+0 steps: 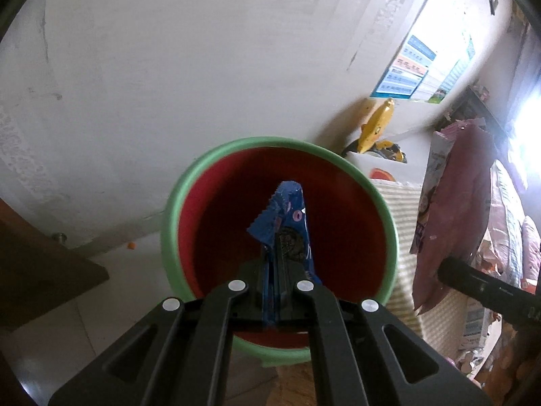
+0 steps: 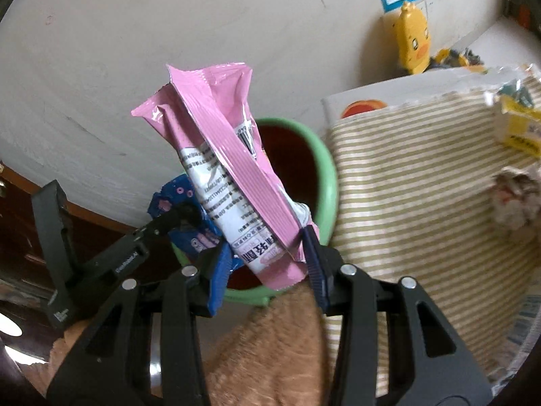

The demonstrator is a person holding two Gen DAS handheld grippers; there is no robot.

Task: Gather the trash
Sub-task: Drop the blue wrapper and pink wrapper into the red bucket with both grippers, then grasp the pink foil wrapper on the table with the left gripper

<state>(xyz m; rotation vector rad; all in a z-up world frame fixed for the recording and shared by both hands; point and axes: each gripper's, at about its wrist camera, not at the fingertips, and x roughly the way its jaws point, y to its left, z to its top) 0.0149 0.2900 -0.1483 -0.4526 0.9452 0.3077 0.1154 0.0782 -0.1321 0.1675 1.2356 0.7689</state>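
over the bin [image 1: 169, 237], left gripper [image 1: 274, 270] pinches blue wrapper [image 1: 287, 213].

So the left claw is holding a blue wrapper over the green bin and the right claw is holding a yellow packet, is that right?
Not quite. The right claw holds a pink packet, not a yellow one, as the right wrist view shows. The rest stands: the left claw grips the blue wrapper above the green bin.

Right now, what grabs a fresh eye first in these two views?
The pink wrapper clamped upright in the right gripper, filling the middle of its view. Behind it, the bin, green rim and red inside, with the left gripper holding a blue wrapper over its mouth. A yellow duck toy stands by the wall.
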